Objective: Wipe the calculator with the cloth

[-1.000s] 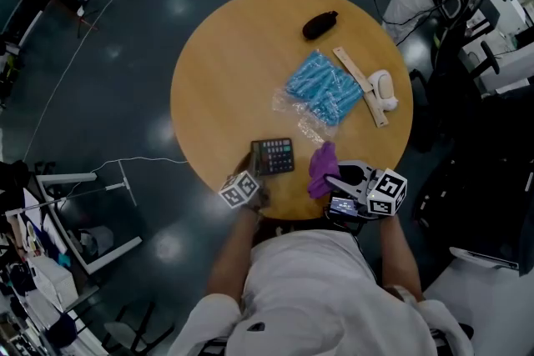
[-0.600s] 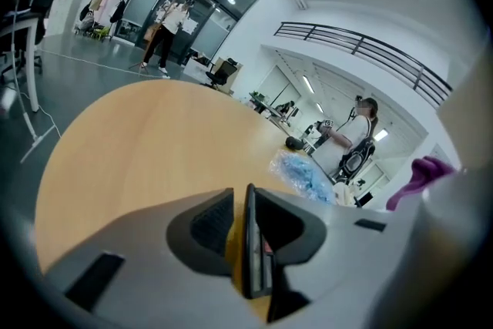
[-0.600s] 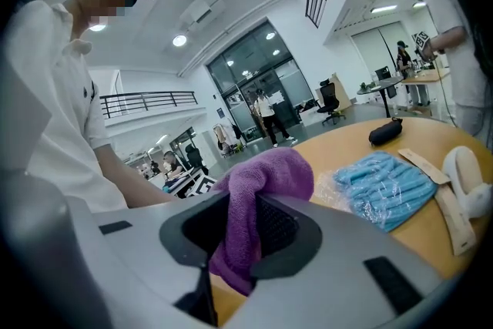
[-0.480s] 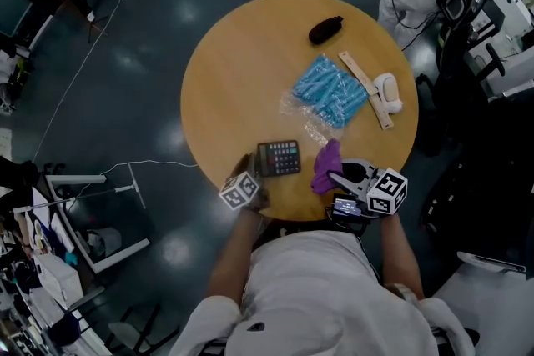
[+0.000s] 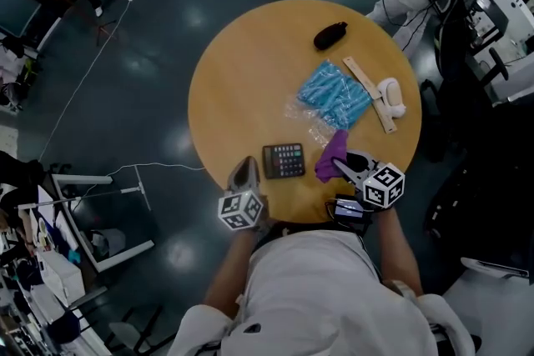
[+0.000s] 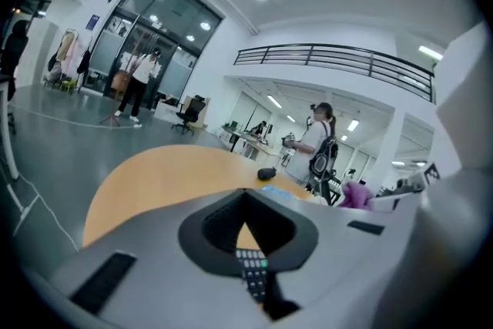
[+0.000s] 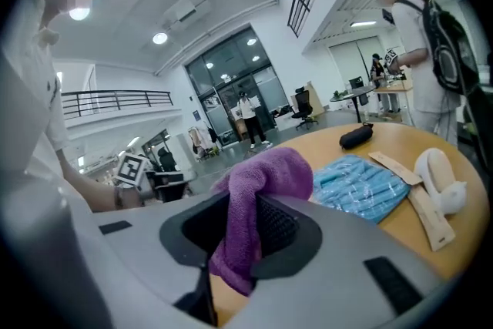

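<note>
The left gripper (image 5: 247,166) hangs over the near-left edge of the round wooden table (image 5: 242,71), with its marker cube (image 5: 240,210) nearer the person. In the left gripper view its jaws are drawn narrow, the tips meeting at a point, and nothing is gripped between them. Only a thin wedge of table and a few keys show through the slit behind the tips.

Just right of that gripper the calculator (image 5: 284,160) lies flat on the table, keys up, near the near edge. The gripper is beside its left end and does not touch it. It sits between the two grippers, a little closer to the left one.

Further right is the purple cloth (image 5: 332,154), a bunched fold that stands just off the calculator's right end. The right gripper (image 5: 342,165) is clamped on it. In the right gripper view the cloth fills the gap between the jaws, mounds over their tips and hangs down on the near side. The jaws are partly apart around the fabric. Whether the cloth touches the calculator cannot be told from the head view.

Beyond the cloth, toward the far right, a blue packet (image 5: 335,93) lies on a crumpled clear plastic sheet (image 5: 302,114). A pale wooden strip (image 5: 365,89) lies aslant to its right, with a white object (image 5: 390,96) against it. A black pouch (image 5: 330,35) lies at the far side.
</note>
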Demonstrator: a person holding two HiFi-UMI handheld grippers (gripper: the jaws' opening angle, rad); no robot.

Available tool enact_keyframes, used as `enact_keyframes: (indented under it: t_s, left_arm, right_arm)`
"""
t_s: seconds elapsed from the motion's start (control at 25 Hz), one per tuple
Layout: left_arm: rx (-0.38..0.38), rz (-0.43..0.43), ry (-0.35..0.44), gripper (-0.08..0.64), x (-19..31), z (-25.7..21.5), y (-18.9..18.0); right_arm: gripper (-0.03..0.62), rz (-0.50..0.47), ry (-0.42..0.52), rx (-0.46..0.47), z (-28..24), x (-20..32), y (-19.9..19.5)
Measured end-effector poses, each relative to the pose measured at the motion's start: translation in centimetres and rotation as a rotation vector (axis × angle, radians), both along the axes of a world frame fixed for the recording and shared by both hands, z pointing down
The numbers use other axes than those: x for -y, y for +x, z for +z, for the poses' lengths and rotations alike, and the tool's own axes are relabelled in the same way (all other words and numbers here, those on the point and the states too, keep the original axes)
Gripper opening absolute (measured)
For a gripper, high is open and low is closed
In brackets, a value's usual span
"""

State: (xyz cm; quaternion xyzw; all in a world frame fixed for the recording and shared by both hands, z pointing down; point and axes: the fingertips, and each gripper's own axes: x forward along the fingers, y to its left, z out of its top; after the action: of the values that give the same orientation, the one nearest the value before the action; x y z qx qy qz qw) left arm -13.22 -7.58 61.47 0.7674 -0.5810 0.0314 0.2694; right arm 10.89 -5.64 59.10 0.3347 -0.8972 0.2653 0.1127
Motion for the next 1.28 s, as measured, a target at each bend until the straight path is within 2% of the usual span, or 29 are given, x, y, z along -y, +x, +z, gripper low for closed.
enact_keyframes:
  t_s: [0.16,0.28,0.44,0.6,0.68,0.92,1.12,1.28]
  left_arm:
    - [0.062,0.061,0.114,0.006,-1.0,-6.4,2.7]
    - [0.086,0.106,0.156,0.006,-1.5,-9.3,4.3]
    - [0.11,0.137,0.188,0.006,-2.2,-11.0,5.6]
    - [0.126,0.157,0.183,0.006,-2.7,-11.0,6.4]
    - [0.123,0.166,0.163,0.006,-3.0,-10.5,6.7]
    - [0.124,0.156,0.122,0.006,-3.7,-9.2,6.5]
    - [0.13,0.133,0.114,0.006,-4.2,-8.9,5.5]
    - [0.125,0.124,0.099,0.006,-4.4,-8.4,5.2]
  right_arm:
    - [0.097,0.07,-0.056,-0.098,1.7,1.3,1.0]
    - [0.097,0.116,-0.167,-0.272,4.7,1.9,2.5]
    - [0.097,0.164,-0.318,-0.471,9.1,1.9,5.3]
    - [0.097,0.128,-0.425,-0.643,13.7,1.0,6.8]
    - [0.097,0.097,-0.463,-0.696,15.5,0.6,6.7]
    - [0.097,0.024,-0.537,-0.738,19.4,-0.1,5.2]
    - [0.112,0.004,-0.52,-0.713,19.8,-0.2,3.8]
    - [0.131,0.026,-0.505,-0.683,19.6,-0.2,3.6]
